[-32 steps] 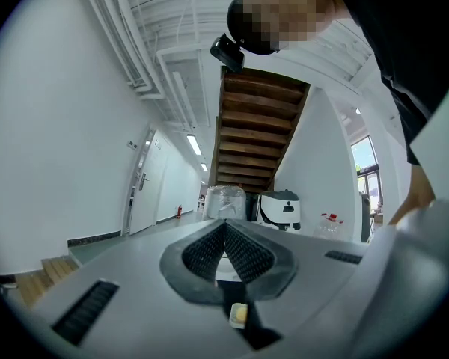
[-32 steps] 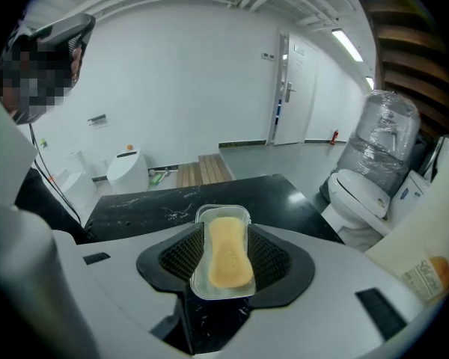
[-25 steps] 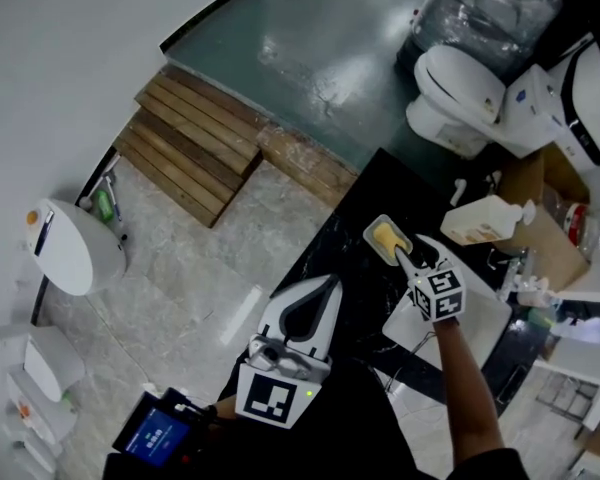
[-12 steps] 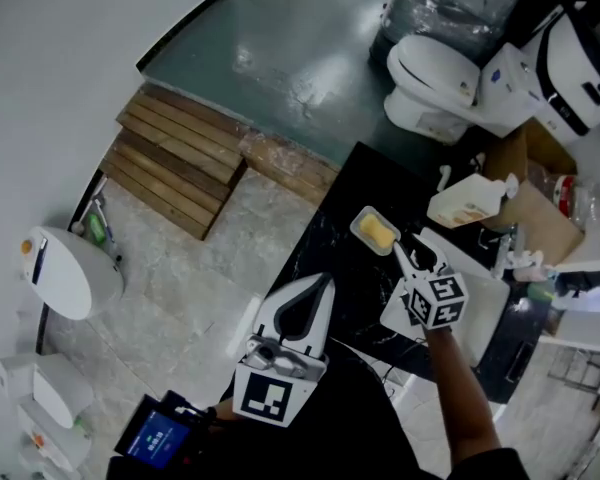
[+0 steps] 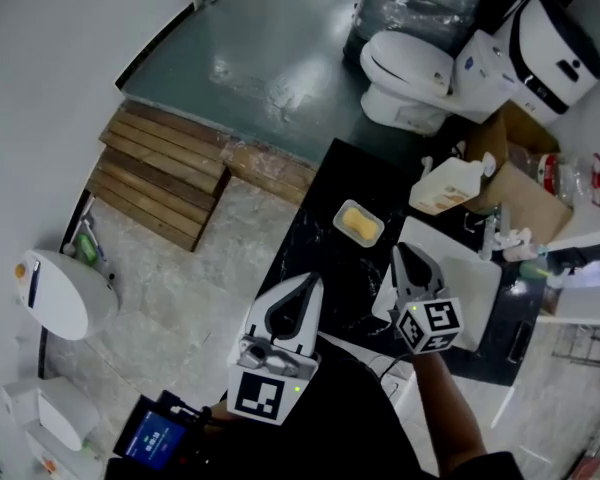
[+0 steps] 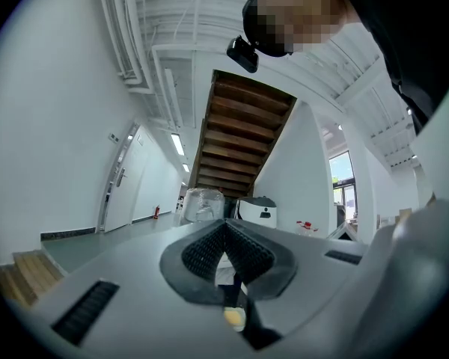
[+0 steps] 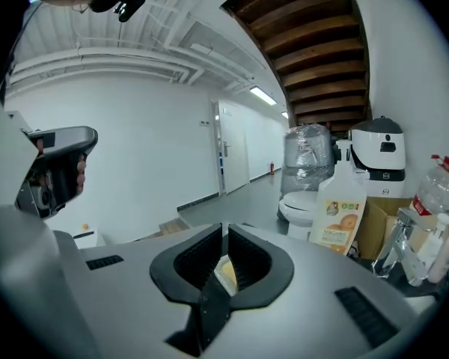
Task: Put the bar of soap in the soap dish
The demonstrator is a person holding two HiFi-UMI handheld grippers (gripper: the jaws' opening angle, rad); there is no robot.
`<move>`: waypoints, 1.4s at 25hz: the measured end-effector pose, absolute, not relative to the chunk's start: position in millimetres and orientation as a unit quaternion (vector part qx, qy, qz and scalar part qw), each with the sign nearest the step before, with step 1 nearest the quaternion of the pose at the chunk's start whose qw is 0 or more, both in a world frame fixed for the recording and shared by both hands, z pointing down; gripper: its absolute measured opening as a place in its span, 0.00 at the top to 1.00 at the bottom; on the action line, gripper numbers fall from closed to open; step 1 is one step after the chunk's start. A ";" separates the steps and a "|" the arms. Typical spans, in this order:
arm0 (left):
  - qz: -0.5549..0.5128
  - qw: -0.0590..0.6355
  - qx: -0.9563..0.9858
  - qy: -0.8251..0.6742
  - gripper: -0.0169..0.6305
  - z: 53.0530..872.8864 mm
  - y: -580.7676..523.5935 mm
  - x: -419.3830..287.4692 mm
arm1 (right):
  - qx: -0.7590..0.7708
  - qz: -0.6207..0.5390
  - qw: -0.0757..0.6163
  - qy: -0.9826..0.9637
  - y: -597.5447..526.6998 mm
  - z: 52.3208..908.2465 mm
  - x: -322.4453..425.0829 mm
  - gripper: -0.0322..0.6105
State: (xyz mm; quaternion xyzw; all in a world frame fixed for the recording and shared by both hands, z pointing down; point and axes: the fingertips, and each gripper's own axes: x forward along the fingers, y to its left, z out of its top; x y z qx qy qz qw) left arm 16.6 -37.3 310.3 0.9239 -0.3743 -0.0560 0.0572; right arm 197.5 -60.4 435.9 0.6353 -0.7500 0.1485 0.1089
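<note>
The yellow bar of soap [image 5: 359, 224] lies in the small white soap dish [image 5: 344, 213] on the black counter [image 5: 325, 196]. My right gripper [image 5: 401, 252] hangs above the counter, a short way to the near right of the dish and apart from it. Its jaws have just been closing and now stand nearly together with nothing between them. In the right gripper view [image 7: 224, 234] the soap [image 7: 225, 273] shows through the narrow slit, farther off. My left gripper [image 5: 313, 281] is shut and empty, at the counter's near left edge. In the left gripper view [image 6: 226, 226] its pads meet.
A pump bottle [image 5: 442, 186] and a faucet [image 5: 492, 234] stand behind a white basin [image 5: 472, 290] on the right. Beyond the counter are a toilet [image 5: 405, 76] and a cardboard box [image 5: 525, 203]. Wooden steps [image 5: 160, 178] lie on the floor to the left.
My right gripper has let go at the dish, drawn back and up from it, and its jaws have closed. The soap stays in the dish. The left gripper has hardly moved.
</note>
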 end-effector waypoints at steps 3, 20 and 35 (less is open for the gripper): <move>-0.056 0.062 0.928 -0.363 0.97 311.2 -34.3 23.2 | 0.647 0.132 0.095 -0.745 -51.5 420.1 189.8 0.92; -0.064 0.047 0.948 -0.307 0.97 305.4 -20.3 63.3 | 0.719 0.072 0.019 -0.690 7.5 344.3 193.4 0.94; -0.068 0.014 0.957 -0.280 0.97 286.8 -10.4 79.7 | 0.743 -0.004 0.001 -0.669 39.6 297.0 189.5 0.94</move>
